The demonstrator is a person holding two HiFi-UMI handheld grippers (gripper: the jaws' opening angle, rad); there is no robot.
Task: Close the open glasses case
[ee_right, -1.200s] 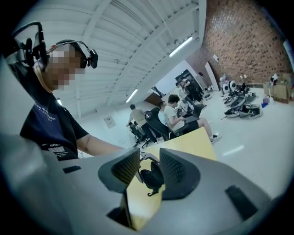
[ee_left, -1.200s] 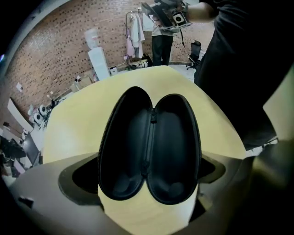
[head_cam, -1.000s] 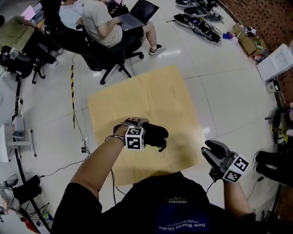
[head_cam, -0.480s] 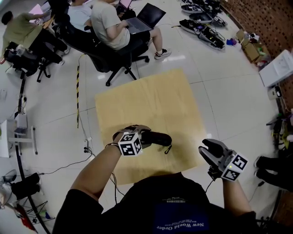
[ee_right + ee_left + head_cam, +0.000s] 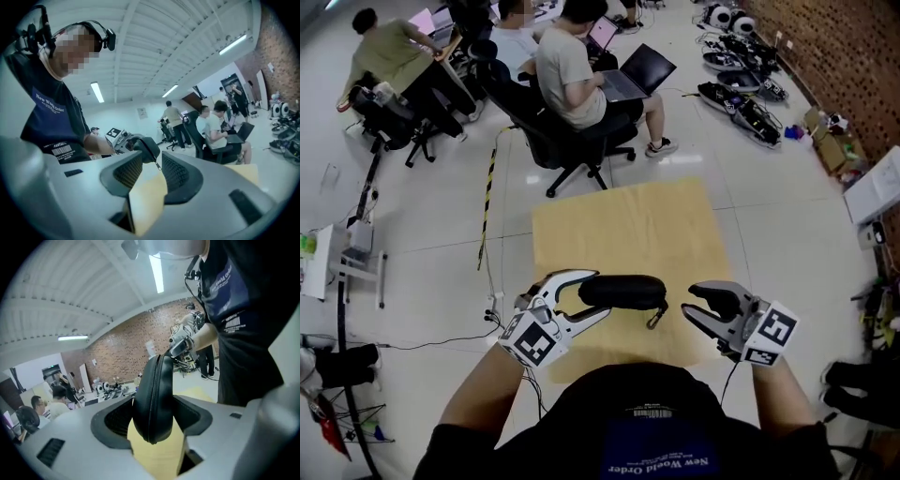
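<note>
The black glasses case (image 5: 623,291) hangs in the air above the wooden table (image 5: 628,216), lying level across the head view. My left gripper (image 5: 592,296) is shut on the case's left end. In the left gripper view the case (image 5: 157,399) stands between the pads (image 5: 117,416), its two halves together along the seam. A zipper pull (image 5: 654,321) dangles from its right end. My right gripper (image 5: 691,302) is open and holds nothing. It sits just right of that end and points at it. In the right gripper view the case (image 5: 143,147) lies beyond the open jaws.
People sit on office chairs (image 5: 567,141) with laptops beyond the table's far edge. A striped cable (image 5: 487,202) runs over the white floor at the left. Gear and boxes (image 5: 741,94) lie by the brick wall at the right. My own torso is close below both grippers.
My left gripper closed on the case, lifted it off the table and turned it level. My right gripper moved up and left toward the case's right end.
</note>
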